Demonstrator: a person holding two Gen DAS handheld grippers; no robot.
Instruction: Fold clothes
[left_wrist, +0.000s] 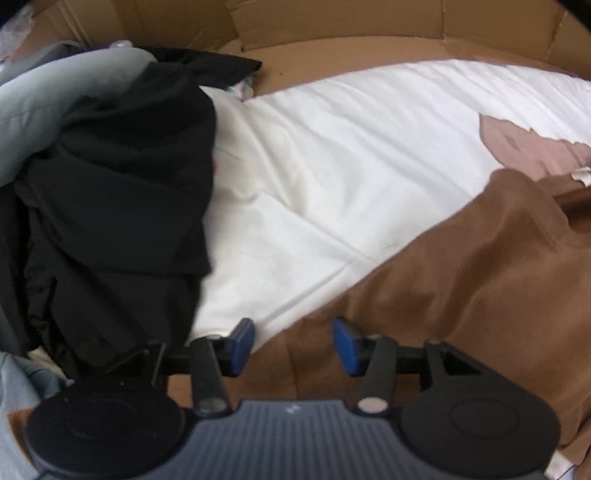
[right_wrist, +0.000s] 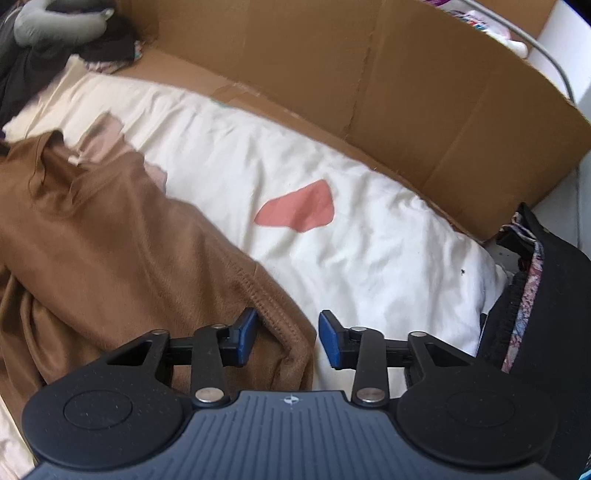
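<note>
A brown fleece garment (left_wrist: 461, 277) lies rumpled on a white quilt (left_wrist: 332, 166). In the left wrist view my left gripper (left_wrist: 293, 343) stands open just over the garment's near left edge, its blue pads apart with cloth under the gap. In the right wrist view the same brown garment (right_wrist: 110, 240) fills the left side, and its stitched hem corner lies between the pads of my right gripper (right_wrist: 288, 338). Those jaws are open, with a gap between the right pad and the cloth.
A heap of black clothes (left_wrist: 110, 203) with a grey cloth (left_wrist: 37, 103) sits left of the quilt. A cardboard wall (right_wrist: 369, 92) rims the far side. Dark and patterned clothes (right_wrist: 546, 295) are stacked at the right. The white quilt (right_wrist: 369, 251) bears a pink patch (right_wrist: 299, 210).
</note>
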